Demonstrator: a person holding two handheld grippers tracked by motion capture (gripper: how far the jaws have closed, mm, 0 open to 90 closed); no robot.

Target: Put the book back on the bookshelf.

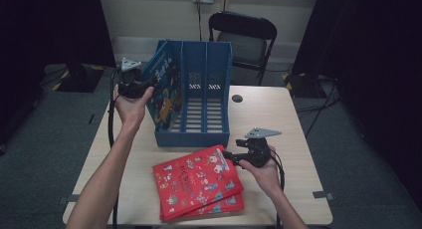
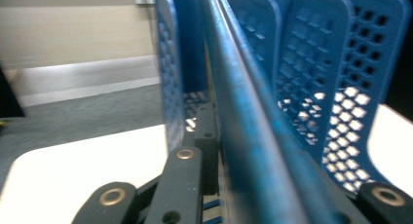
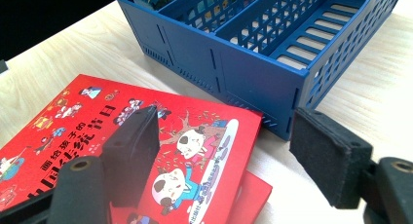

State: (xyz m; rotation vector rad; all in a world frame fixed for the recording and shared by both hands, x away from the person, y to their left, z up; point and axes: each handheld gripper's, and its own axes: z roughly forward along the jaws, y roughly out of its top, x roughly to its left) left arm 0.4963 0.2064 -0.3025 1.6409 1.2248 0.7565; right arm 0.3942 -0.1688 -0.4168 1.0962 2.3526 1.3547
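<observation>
A blue picture book (image 1: 164, 87) stands upright in the leftmost slot of the blue file rack (image 1: 206, 79), leaning to the left. My left gripper (image 1: 145, 88) is shut on its left edge. In the left gripper view the book's edge (image 2: 243, 136) runs up between the jaws, with the rack's dividers (image 2: 311, 87) beside it. Two red picture books (image 1: 196, 181) lie stacked on the table in front of the rack. My right gripper (image 1: 226, 155) hovers open at the top red book's right corner. In the right gripper view one pad (image 3: 131, 146) hangs over the red cover (image 3: 73, 117) and nothing is held.
The rack's middle and right slots (image 1: 215, 104) hold nothing. The wooden table (image 1: 278, 114) has bare room to the rack's right and left. A black folding chair (image 1: 244, 37) stands behind the table's far edge. A small dark round hole (image 1: 237, 98) sits by the rack.
</observation>
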